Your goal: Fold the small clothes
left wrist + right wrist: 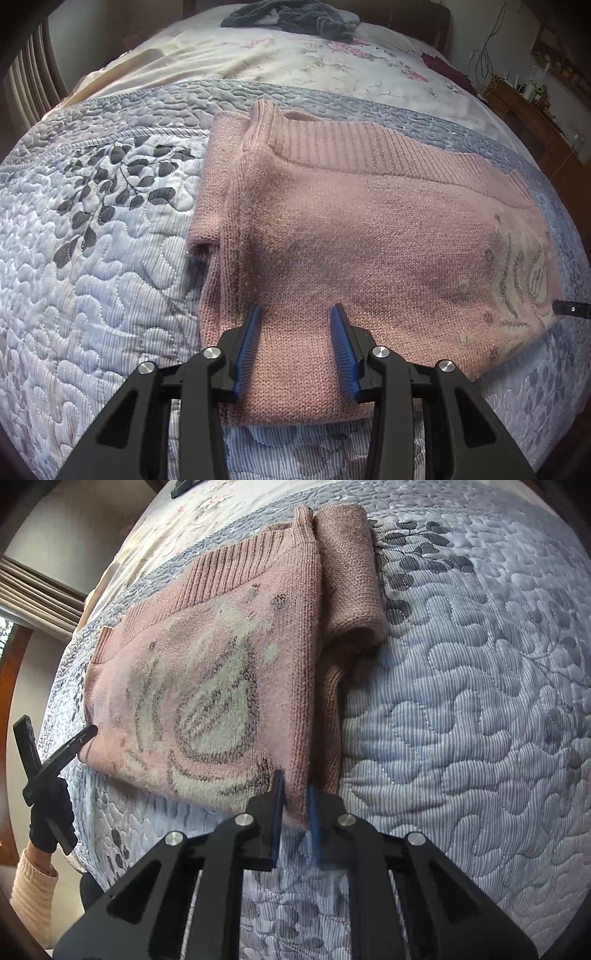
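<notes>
A pink knit sweater [369,229] lies folded on the blue-grey quilt [92,258], ribbed collar at the far side and a pale grey motif [207,698] on its front. My left gripper [295,308] is open, its blue pads [251,332] spread over the sweater's near edge. My right gripper [296,797] is shut on the sweater's [258,627] near edge, beside the tucked-in sleeve [351,590]. In the right wrist view the left gripper [62,749] shows at the sweater's left corner, held by a black-gloved hand [48,823].
A pile of dark grey clothes [291,16] lies at the far end of the bed on a floral sheet [295,62]. A wooden dresser [535,110] with small items stands far right. Quilt spreads wide on the sweater's other side [480,701].
</notes>
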A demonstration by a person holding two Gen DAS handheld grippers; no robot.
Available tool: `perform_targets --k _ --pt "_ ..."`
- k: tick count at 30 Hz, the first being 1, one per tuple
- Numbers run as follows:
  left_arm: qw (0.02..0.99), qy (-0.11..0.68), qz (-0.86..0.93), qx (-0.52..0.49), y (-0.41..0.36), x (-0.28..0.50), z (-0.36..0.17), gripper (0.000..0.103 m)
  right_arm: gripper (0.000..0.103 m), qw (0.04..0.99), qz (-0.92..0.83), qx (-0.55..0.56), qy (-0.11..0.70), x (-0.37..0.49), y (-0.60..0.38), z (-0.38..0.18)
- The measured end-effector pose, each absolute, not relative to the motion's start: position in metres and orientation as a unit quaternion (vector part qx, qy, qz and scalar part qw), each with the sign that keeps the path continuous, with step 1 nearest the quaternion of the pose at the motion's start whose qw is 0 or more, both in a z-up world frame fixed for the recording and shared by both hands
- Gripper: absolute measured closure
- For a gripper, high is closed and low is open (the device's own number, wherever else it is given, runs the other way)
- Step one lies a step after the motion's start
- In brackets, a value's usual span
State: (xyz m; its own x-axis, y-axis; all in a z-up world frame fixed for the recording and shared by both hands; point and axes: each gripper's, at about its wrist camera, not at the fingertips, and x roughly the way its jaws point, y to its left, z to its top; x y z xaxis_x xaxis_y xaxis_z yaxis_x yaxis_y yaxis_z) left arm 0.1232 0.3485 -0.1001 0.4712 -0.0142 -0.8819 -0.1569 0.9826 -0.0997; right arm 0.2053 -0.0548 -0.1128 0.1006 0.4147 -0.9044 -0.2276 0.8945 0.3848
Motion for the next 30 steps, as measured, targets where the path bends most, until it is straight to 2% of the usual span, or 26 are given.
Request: perform_targets --k 1,2,3,5,13,21,23,26,30 --pt "0.856 0.509 0.04 -0.08 0.345 0.125 -0.094 0.063 0.08 0.741 0.221 0.087 0.628 0.208 -0.058 -0.105" --pt "0.862 0.5 0.033 -0.079 0.341 0.126 -0.086 0.063 0.067 0.747 0.224 0.098 0.618 0.21 -0.062 -0.097" --pt "0.867 0.491 0.026 -0.077 0.337 0.128 -0.079 0.059 0.049 0.754 0.226 0.105 0.607 0.214 -0.065 -0.089" --pt "0.874 0.48 0.013 -0.074 0.326 0.137 -0.068 0.053 0.037 0.764 0.225 0.111 0.594 0.225 -0.069 -0.078" --pt "0.866 0.492 -0.004 -0.09 0.294 0.191 -0.074 0.053 0.037 0.737 0.215 0.157 0.621 0.276 -0.074 -0.105" --pt "0.854 0.509 -0.002 -0.103 0.291 0.21 -0.1 0.053 0.041 0.723 0.216 0.219 0.619 0.291 -0.077 -0.135" --pt "0.855 0.509 -0.004 -0.104 0.291 0.21 -0.103 0.052 0.046 0.724 0.219 0.227 0.614 0.294 -0.075 -0.138" --pt "0.854 0.51 -0.006 -0.104 0.291 0.212 -0.106 0.052 0.063 0.724 0.225 0.235 0.608 0.297 -0.069 -0.139" --pt "0.854 0.509 -0.014 -0.108 0.294 0.212 -0.108 0.051 0.068 0.732 0.227 0.232 0.599 0.292 -0.066 -0.138"
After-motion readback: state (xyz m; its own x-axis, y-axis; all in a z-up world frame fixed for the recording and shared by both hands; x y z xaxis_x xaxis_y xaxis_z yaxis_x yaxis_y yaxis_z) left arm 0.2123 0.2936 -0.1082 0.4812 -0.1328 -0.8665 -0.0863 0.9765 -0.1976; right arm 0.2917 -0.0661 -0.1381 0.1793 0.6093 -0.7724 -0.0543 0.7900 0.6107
